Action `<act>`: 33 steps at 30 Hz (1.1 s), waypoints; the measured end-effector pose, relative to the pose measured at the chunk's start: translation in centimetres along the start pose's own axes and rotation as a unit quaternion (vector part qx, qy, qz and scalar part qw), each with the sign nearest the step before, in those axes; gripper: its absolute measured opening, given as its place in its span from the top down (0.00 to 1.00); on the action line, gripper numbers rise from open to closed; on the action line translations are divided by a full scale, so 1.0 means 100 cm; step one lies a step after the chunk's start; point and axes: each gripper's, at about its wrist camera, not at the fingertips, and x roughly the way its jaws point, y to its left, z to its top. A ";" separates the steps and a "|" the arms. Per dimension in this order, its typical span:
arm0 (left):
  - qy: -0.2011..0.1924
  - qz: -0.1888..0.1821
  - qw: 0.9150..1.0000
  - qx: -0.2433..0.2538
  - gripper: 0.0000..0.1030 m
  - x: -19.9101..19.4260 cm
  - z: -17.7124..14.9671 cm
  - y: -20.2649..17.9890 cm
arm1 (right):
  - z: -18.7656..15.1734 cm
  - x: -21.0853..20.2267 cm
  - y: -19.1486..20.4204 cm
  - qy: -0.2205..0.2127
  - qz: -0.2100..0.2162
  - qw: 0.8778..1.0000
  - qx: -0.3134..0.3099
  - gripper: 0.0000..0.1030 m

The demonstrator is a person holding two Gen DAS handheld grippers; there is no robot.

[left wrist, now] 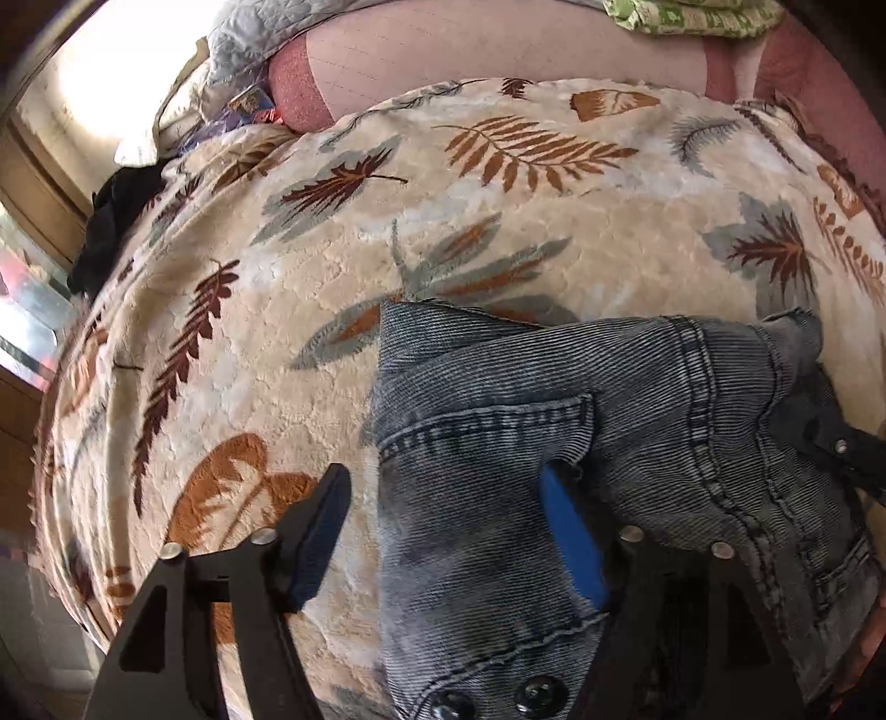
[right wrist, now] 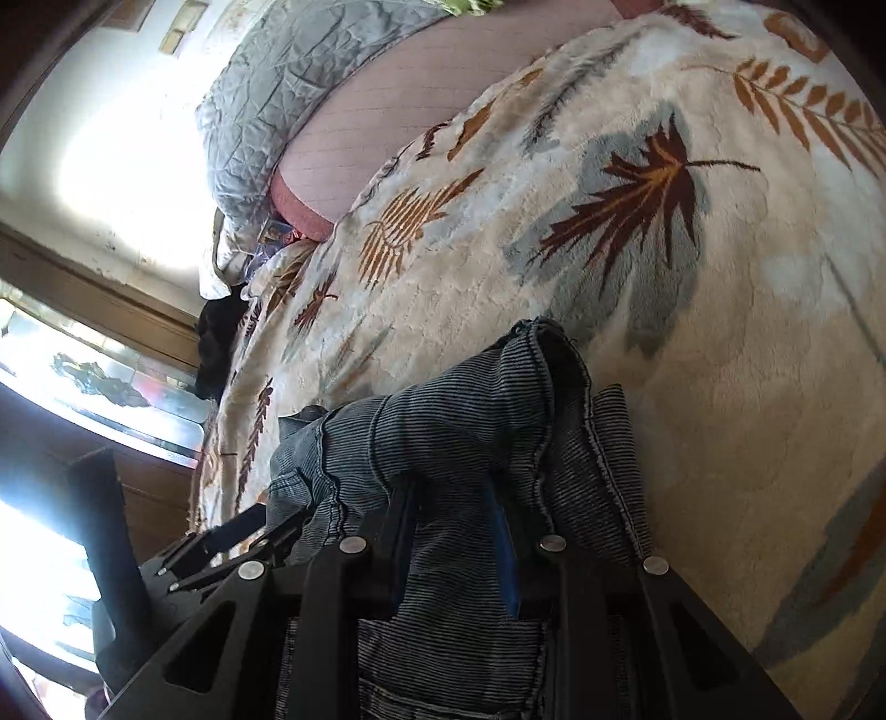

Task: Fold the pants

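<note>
Grey-blue denim pants (left wrist: 554, 399) lie bunched on a cream leaf-print blanket (left wrist: 498, 249), with a back pocket and two metal buttons showing. My left gripper (left wrist: 443, 473) stands open over their left edge. Its left finger is above bare blanket and its blue right pad (left wrist: 570, 543) rests against the denim. At the right of the left wrist view, my right gripper (left wrist: 830, 437) pinches a fold of the pants. In the right wrist view the right gripper (right wrist: 449, 490) is shut on the pants (right wrist: 443, 432), with fabric bulging out between its fingers. The left gripper (right wrist: 232, 537) shows at lower left.
The blanket (right wrist: 720, 387) covers a bed. A pink sheet (left wrist: 443, 50) and a grey quilted pillow (right wrist: 288, 83) lie at the far end, with a green cloth (left wrist: 681, 16) beyond. A dark garment (left wrist: 116, 221) hangs at the bed's left edge, by a bright window.
</note>
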 end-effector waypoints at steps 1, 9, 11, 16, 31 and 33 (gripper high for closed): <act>0.000 -0.002 1.000 0.000 0.24 -0.001 0.000 0.002 | -0.001 -0.001 0.003 -0.003 -0.005 1.000 -0.010 0.72; -0.066 -0.007 0.998 -0.009 0.25 -0.072 -0.041 0.022 | -0.029 -0.051 0.024 -0.062 0.006 0.996 -0.068 0.73; -0.096 -0.010 0.995 0.001 0.25 -0.091 -0.060 0.022 | -0.044 -0.069 0.030 -0.077 0.002 0.994 -0.084 0.73; -0.070 -0.030 0.997 0.013 0.25 -0.086 -0.094 0.014 | -0.076 -0.085 0.045 -0.072 -0.022 0.989 -0.129 0.73; -0.061 -0.041 0.997 0.000 0.24 -0.074 -0.102 0.014 | -0.100 -0.075 0.034 -0.036 -0.071 0.992 -0.100 0.72; -0.108 -0.022 0.994 -0.002 0.24 -0.101 -0.106 0.019 | -0.104 -0.089 0.047 -0.054 -0.067 0.989 -0.123 0.72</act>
